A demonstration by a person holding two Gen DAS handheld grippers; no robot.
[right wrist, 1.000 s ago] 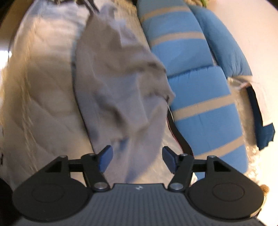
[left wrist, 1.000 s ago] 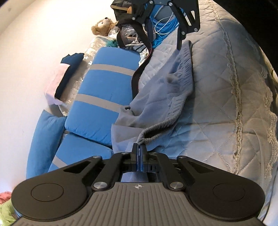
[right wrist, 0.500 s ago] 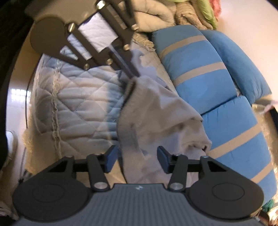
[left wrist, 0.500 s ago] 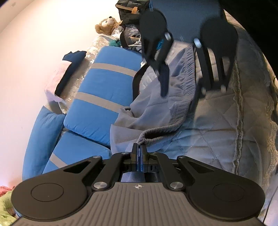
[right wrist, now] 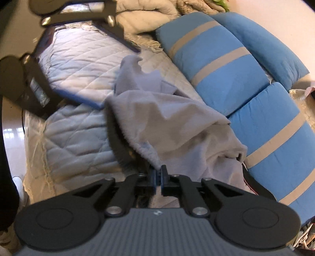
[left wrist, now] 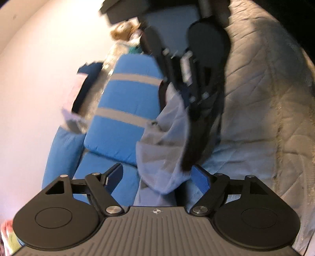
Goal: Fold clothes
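Note:
A grey garment (left wrist: 165, 141) with a ribbed waistband lies rumpled on the quilted cover (left wrist: 256, 110). In the right wrist view my right gripper (right wrist: 158, 175) is shut on the waistband's edge, and the grey garment (right wrist: 177, 122) spreads ahead of it. My left gripper (left wrist: 158, 177) is open, its blue pads on either side of a hanging fold of the cloth. In the left wrist view the right gripper (left wrist: 189, 157) shows as a dark blur coming down onto the cloth just ahead. From the right wrist, the left gripper (right wrist: 119, 78) sits at the garment's far end, jaws wide apart.
Blue cushions with grey stripes (right wrist: 226, 65) (left wrist: 122, 110) line the wall side of the quilted cover (right wrist: 78, 59). A teddy bear (left wrist: 122, 31) and dark items sit at the far end. Piled bedding (right wrist: 149, 17) lies beyond. Shiny floor (right wrist: 11, 134) shows past the cover's edge.
My left gripper has opened and let go of the waistband. The right gripper has come in close and shut on the waistband edge, bunching the cloth.

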